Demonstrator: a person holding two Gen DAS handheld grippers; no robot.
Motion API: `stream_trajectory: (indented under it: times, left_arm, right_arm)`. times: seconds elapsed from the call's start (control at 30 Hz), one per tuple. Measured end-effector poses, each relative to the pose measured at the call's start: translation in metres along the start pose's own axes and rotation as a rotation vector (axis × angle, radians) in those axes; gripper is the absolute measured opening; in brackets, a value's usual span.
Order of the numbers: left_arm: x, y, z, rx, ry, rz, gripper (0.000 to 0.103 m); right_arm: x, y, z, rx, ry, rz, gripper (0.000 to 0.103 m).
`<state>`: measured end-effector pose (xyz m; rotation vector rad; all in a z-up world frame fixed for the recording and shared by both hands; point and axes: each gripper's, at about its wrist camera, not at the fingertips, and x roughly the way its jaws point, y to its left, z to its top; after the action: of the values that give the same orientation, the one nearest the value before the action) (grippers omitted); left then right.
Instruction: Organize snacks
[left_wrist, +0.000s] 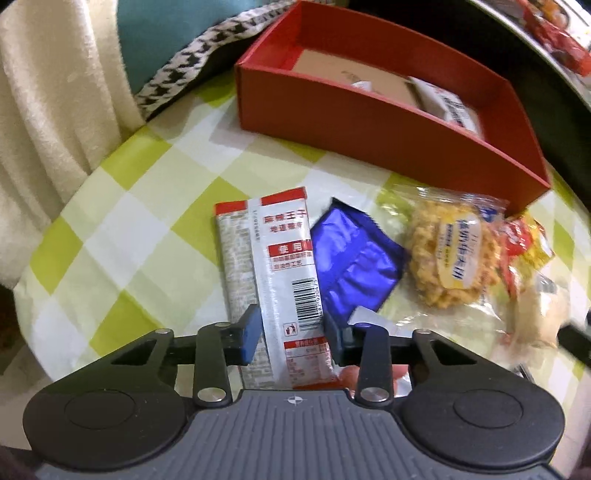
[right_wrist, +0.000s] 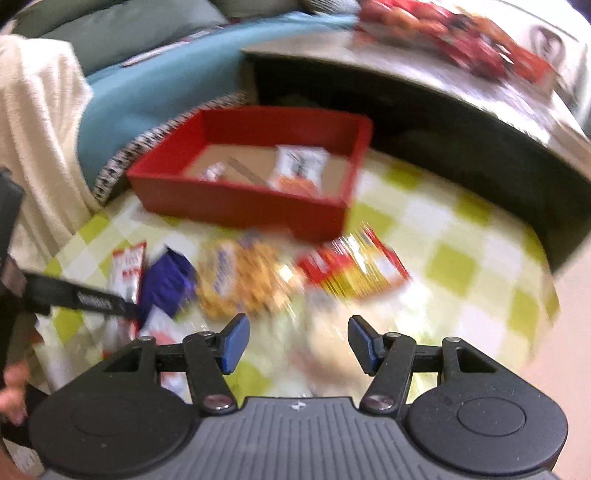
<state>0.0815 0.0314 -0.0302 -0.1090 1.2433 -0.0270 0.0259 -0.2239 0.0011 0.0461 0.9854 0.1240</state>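
1. Left gripper (left_wrist: 293, 338): jaws closed in on the long white-and-red foil snack sachet with a barcode (left_wrist: 284, 266), blue pads pressing its two long edges near the lower end; whether lifted or resting on the surface cannot be told.
2. Right gripper (right_wrist: 293, 341): jaws spread wide apart, holding nothing, poised above a blurred pale packet.
3. Just beyond the sachet, on the green-and-white checked tablecloth surface (left_wrist: 122, 229): crumpled shiny blue foil wrapper (left_wrist: 354, 258) touching its right edge, then a clear bag of golden crunchy noodle snack with a yellow label (left_wrist: 454, 258), then red-and-yellow packets at the far right.
4. Farthest back: open red cardboard box (left_wrist: 369, 125), already holding a white packet or two.
5. Likely risks: a thin, slick sachet gripped edge-on near one end could buckle, pivot and droop, or slide out on the way to the box; the drooping far end could catch the box's near wall; the blue wrapper could be dragged along.
6. Left wrist view only: sharp detail of the grip, barcode and print.
7. Right wrist view only: box interior with an orange-and-white packet (right_wrist: 301, 170), the flat red-and-yellow packet (right_wrist: 354, 266) whole, and the left tool reaching in from the side; heavy blur, so fine detail is lost.
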Motion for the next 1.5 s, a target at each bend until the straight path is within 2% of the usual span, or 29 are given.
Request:
stream_trajectory:
  times: [0.1,0.2,0.37,0.47,0.53,0.57,0.67,0.73,0.77,0.9,1.0,1.13,1.5]
  left_arm:
    - [-0.001,-0.001,-0.003,0.021,0.000,-0.021,0.040]
    - [-0.007,-0.004,-0.005,0.035,0.000,-0.046,0.036]
    - [-0.006,-0.008,-0.007,0.041,0.020,-0.074,0.037]
    - [-0.006,-0.005,-0.006,0.027,0.025,-0.089,0.042]
    - [-0.006,-0.002,-0.005,0.013,0.030,-0.097,0.055]
    - [-0.006,0.001,-0.004,0.004,0.029,-0.096,0.057]
    - [-0.005,0.006,-0.002,-0.001,0.032,-0.091,0.063]
    - [-0.004,0.007,-0.003,0.005,0.044,-0.093,0.076]
    - [-0.004,0.007,-0.003,0.008,0.045,-0.093,0.078]
    - [-0.001,0.007,-0.008,0.017,0.050,-0.073,0.078]
    - [0.007,0.002,-0.014,0.025,0.068,-0.046,0.069]
    - [0.008,-0.003,-0.016,0.046,0.070,-0.022,0.064]
    - [-0.012,-0.006,-0.011,0.047,0.018,-0.023,0.060]
  right_arm:
    - [0.000,-0.015,-0.027,0.103,0.076,-0.022,0.062]
    - [0.004,-0.019,-0.047,0.174,0.138,-0.007,0.062]
    - [0.023,-0.011,-0.052,0.264,0.203,0.039,0.062]
    - [0.035,-0.005,-0.045,0.312,0.210,0.059,0.063]
    - [0.041,-0.001,-0.042,0.326,0.200,0.049,0.063]
    - [0.045,0.002,-0.040,0.319,0.197,0.042,0.063]
    - [0.054,0.020,-0.034,0.202,0.179,-0.012,0.065]
    - [0.055,0.029,-0.035,0.126,0.173,-0.028,0.064]
    - [0.055,0.032,-0.036,0.091,0.171,-0.031,0.063]
    - [0.053,0.034,-0.040,0.043,0.167,-0.033,0.061]
    - [0.049,0.034,-0.041,0.029,0.157,-0.031,0.061]
    - [0.041,0.033,-0.036,0.037,0.125,-0.011,0.061]
    - [0.034,0.031,-0.023,0.050,0.085,0.016,0.061]
